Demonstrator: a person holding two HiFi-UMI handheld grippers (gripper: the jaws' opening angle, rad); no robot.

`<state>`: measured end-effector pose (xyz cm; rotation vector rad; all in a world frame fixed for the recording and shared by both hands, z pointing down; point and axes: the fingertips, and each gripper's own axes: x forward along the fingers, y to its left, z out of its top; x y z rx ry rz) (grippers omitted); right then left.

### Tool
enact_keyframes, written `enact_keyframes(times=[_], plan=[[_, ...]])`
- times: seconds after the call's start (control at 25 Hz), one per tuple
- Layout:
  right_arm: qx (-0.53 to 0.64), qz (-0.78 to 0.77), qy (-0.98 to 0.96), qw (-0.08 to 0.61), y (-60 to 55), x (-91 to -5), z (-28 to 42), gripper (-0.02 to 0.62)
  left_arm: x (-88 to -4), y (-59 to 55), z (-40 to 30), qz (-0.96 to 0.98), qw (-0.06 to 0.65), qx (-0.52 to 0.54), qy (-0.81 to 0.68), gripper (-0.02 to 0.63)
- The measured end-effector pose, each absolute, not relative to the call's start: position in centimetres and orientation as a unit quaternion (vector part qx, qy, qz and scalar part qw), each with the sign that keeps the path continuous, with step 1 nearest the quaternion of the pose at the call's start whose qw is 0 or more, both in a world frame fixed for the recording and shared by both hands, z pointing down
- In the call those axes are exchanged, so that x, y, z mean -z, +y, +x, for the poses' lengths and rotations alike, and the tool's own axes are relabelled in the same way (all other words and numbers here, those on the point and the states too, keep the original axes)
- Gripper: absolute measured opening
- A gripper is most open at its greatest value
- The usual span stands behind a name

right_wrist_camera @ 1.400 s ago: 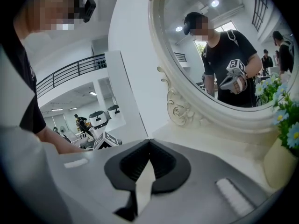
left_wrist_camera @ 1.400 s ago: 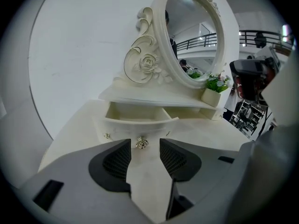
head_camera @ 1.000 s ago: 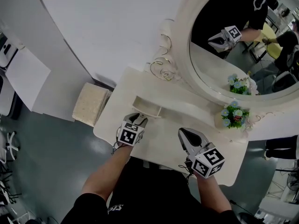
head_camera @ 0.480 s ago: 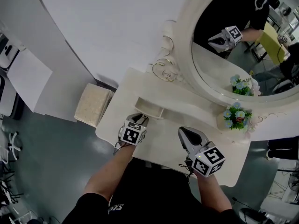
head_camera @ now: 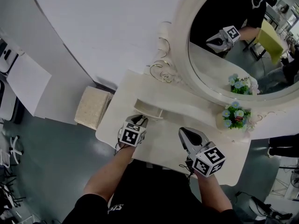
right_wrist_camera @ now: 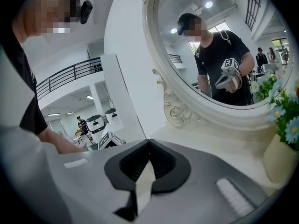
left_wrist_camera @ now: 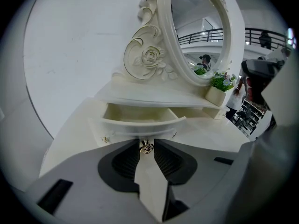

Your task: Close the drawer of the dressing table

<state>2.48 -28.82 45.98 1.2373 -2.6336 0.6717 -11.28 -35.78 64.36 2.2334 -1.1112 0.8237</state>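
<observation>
Around drawer knob (left_wrist_camera: 146,147), left gripper (left_wrist_camera: 146,142) just closing

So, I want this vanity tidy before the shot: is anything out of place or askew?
Only the drawer, at the left of the dressing table, which stands pulled open. The fingers of the left gripper have just been closing on the drawer's knob, which sits between them. The potted flowers stand upright; nothing looks spilled or damaged.
</observation>
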Motion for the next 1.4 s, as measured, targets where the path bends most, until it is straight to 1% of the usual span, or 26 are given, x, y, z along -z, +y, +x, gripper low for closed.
enact_keyframes(times=[0.28,1.4], plan=[[-0.227,0.417,-0.876,0.077,-29.1,-46.0,2.5,0.011,-63.5,-37.0,-11.0,0.827,0.252,-0.299,-0.403,0.1],[-0.249,0.489,-0.833,0.069,-30.3,-47.0,3.4,0.011,-64.5,-41.2,-9.5,0.849,0.241,-0.311,-0.351,0.098]])
